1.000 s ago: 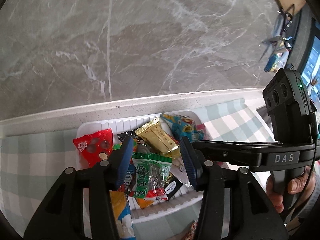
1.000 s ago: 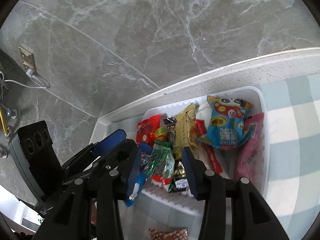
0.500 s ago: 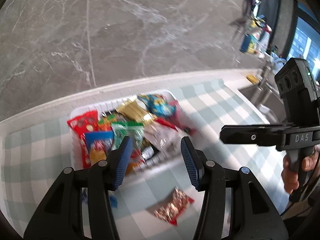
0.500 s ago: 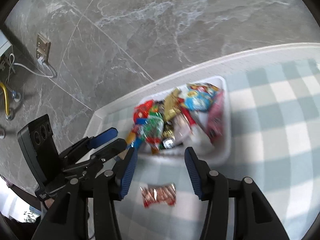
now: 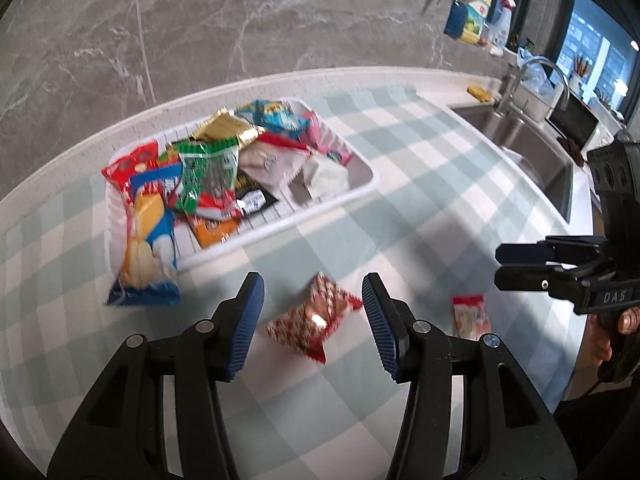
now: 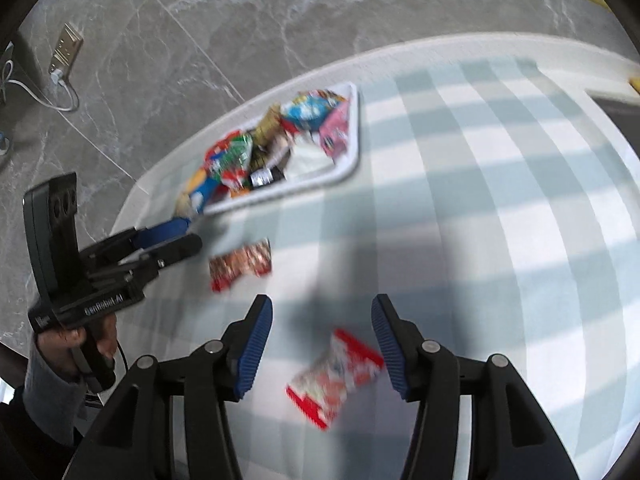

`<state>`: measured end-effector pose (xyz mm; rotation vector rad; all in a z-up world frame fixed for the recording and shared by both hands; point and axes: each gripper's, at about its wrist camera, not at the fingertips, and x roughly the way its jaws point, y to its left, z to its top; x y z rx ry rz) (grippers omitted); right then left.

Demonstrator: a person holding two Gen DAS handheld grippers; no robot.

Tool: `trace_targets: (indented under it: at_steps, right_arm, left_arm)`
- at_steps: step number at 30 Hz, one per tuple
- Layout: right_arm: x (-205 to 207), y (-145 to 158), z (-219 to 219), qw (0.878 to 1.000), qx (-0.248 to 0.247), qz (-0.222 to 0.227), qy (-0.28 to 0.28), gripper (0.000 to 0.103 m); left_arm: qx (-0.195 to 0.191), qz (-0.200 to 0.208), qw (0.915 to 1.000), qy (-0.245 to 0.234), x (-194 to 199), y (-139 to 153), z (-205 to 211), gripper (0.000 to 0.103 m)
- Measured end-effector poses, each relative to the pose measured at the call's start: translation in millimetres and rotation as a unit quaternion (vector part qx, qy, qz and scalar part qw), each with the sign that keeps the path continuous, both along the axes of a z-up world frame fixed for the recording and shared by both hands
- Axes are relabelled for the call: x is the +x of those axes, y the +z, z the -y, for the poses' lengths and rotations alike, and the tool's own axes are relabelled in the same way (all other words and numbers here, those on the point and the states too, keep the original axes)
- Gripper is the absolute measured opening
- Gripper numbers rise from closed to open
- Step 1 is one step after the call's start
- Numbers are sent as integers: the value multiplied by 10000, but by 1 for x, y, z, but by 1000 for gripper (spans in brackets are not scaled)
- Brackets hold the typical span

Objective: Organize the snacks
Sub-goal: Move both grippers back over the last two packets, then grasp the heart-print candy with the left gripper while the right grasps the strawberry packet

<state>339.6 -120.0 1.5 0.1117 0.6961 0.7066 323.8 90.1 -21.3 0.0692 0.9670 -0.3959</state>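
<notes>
A white tray [image 5: 362, 190] [image 6: 352, 160] heaped with several snack packets sits on the checked cloth near the wall. A blue chip bag [image 5: 148, 248] hangs over its front left corner. My left gripper [image 5: 312, 320] [image 6: 190, 236] is open just above the cloth, with a red patterned packet [image 5: 312, 322] [image 6: 240, 264] lying loose between its fingers. My right gripper [image 6: 322, 344] [image 5: 500, 266] hovers low over a red-and-white packet [image 6: 336, 376] [image 5: 470, 316]. Its jaws are opening, and the packet lies between them without the pads pressing it.
A steel sink [image 5: 532, 152] with a tap [image 5: 520, 80] is set into the counter to the right. Bottles [image 5: 476, 12] stand on a shelf above. The grey marble wall carries a socket [image 6: 66, 52]. A person's hand [image 6: 76, 344] grips the left handle.
Both grippers have drawn back from over the tray and sunk toward the cloth. Each loose packet now lies between a pair of fingers. The right jaws stand wider.
</notes>
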Motion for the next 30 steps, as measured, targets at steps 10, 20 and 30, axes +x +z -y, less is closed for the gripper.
trace_targets:
  at_steps: [10, 20, 30]
  right_arm:
    - [-19, -38, -2, 9989, -246, -298, -248, 56]
    - [-20, -48, -22, 9974, -595, -279, -287, 56]
    - [-24, -49, -37, 9932, -1122, 34, -296, 56]
  left_arm:
    - [237, -242, 9987, -381, -2, -25, 5, 49]
    - [593, -334, 9937, -888, 11, -46, 14, 49]
    - [1009, -442, 9845, -1362, 24, -68, 29, 49]
